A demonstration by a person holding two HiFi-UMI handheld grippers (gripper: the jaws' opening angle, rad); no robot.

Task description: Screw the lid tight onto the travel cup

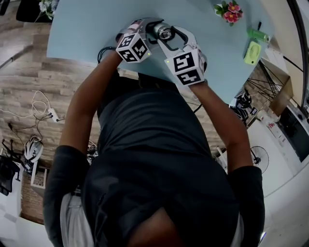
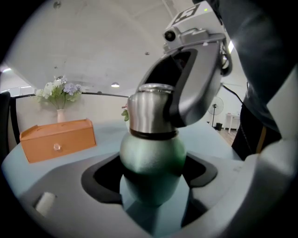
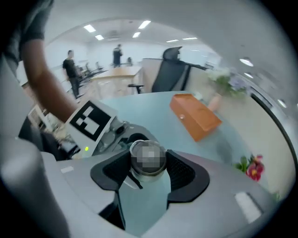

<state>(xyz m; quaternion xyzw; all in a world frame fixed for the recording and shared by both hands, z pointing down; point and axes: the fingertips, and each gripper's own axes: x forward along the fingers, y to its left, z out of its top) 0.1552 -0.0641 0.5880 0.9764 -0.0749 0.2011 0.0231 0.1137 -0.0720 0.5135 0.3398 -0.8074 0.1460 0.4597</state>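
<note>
The travel cup has a rounded green body and a brushed-steel lid seated on top. It stands near the front edge of the light blue table. My left gripper is shut on the green body from the side. My right gripper comes down from above, and its dark pads press both sides of the lid. In the head view both grippers meet over the cup, the left gripper to its left and the right gripper just below it.
An orange box with a small knob lies on the table further back, with a vase of pale flowers behind it. Pink flowers and two green items sit at the far right. An office chair stands beyond the table.
</note>
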